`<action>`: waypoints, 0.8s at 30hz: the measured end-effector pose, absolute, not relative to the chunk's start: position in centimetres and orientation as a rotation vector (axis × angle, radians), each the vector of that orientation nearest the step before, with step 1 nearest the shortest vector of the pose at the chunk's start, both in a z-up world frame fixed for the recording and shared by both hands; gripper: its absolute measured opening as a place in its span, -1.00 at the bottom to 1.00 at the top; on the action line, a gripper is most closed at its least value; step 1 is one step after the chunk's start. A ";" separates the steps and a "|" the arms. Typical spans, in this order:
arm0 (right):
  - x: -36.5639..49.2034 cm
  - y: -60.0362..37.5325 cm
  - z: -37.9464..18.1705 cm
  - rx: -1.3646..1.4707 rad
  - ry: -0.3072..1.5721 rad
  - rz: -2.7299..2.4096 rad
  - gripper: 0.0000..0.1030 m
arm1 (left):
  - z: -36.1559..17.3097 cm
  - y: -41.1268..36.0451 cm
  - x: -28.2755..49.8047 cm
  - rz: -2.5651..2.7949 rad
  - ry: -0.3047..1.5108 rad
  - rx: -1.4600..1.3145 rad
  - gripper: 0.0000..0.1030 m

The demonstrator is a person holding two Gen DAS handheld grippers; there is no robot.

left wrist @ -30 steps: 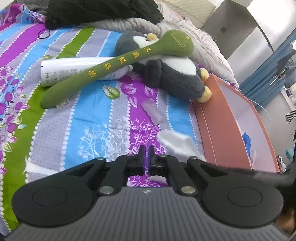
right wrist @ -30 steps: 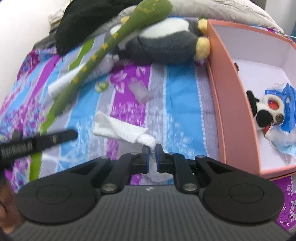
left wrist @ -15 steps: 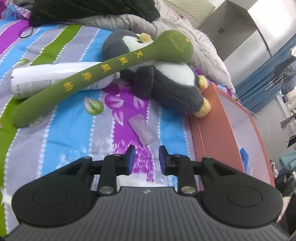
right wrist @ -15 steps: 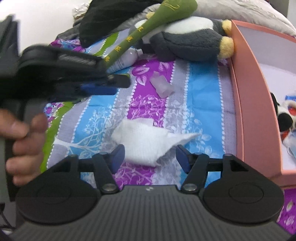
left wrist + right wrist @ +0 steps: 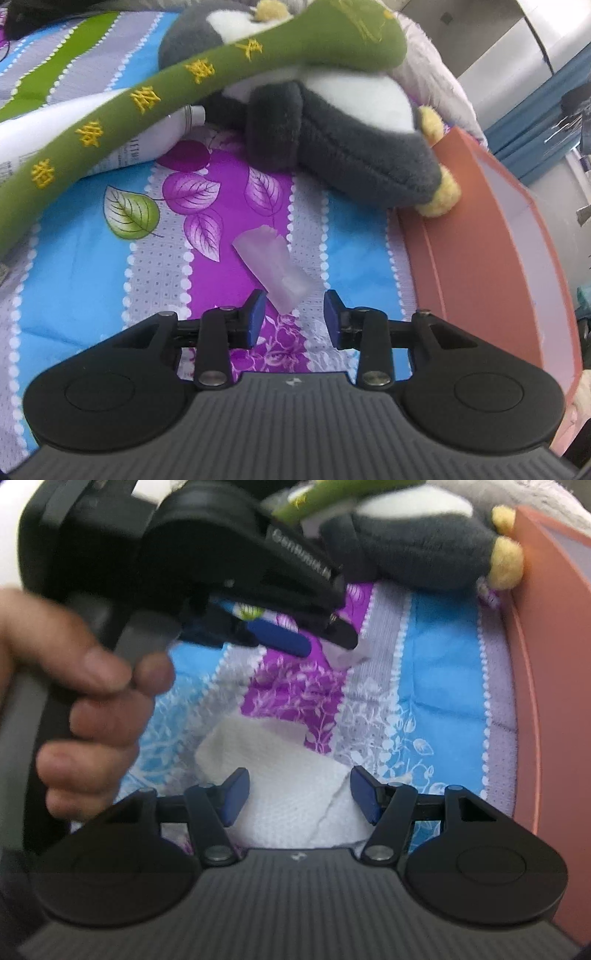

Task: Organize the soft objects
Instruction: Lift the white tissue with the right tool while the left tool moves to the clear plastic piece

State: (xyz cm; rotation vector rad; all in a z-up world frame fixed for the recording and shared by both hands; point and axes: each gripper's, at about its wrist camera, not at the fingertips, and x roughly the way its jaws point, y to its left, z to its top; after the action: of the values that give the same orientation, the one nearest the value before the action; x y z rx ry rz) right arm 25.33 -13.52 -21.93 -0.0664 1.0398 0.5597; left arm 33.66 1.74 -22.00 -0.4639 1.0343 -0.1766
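My left gripper hovers just short of a small translucent lilac soft piece on the striped bedspread; its jaws are opening, and only the piece's near end lies between the fingertips, untouched. A grey-and-white plush penguin lies beyond, with a long green plush stick across it. My right gripper stands open over a white cloth that lies flat between its fingers without being pinched. In the right wrist view the left gripper, held by a hand, crosses the upper left.
A salmon-coloured open box stands along the right side of the bed, its wall also at the right edge of the right wrist view. A white bottle lies under the green stick. Grey bedding is bunched behind the penguin.
Both grippers went from shut to open. The right one let go of the white cloth and sank over it. The left one moved forward and down to the lilac piece.
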 end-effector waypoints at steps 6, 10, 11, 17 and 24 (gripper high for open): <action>24.6 -13.0 -22.3 -0.160 1.000 0.619 0.25 | -23.3 1.6 35.3 -0.167 1.060 -0.460 -0.22; 24.2 -12.8 -22.2 -0.187 0.997 0.630 0.10 | -23.8 1.2 35.9 -0.160 1.077 -0.451 -0.24; 24.2 -12.8 -22.2 -0.186 0.996 0.633 -0.02 | -24.0 1.0 36.0 -0.161 1.078 -0.445 -0.28; 24.1 -13.7 -21.8 -0.140 0.999 0.619 -0.70 | -24.0 0.6 36.1 -0.163 1.078 -0.422 -0.55; 24.2 -14.4 -20.7 -0.077 1.013 0.579 -0.82 | -22.5 0.9 34.9 -0.168 1.052 -0.395 -0.56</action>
State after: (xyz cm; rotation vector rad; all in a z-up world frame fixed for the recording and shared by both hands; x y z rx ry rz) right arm 24.15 -14.43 -20.72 -0.0768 1.0127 0.5793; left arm 34.86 0.94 -22.49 -0.3947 1.0523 -0.1676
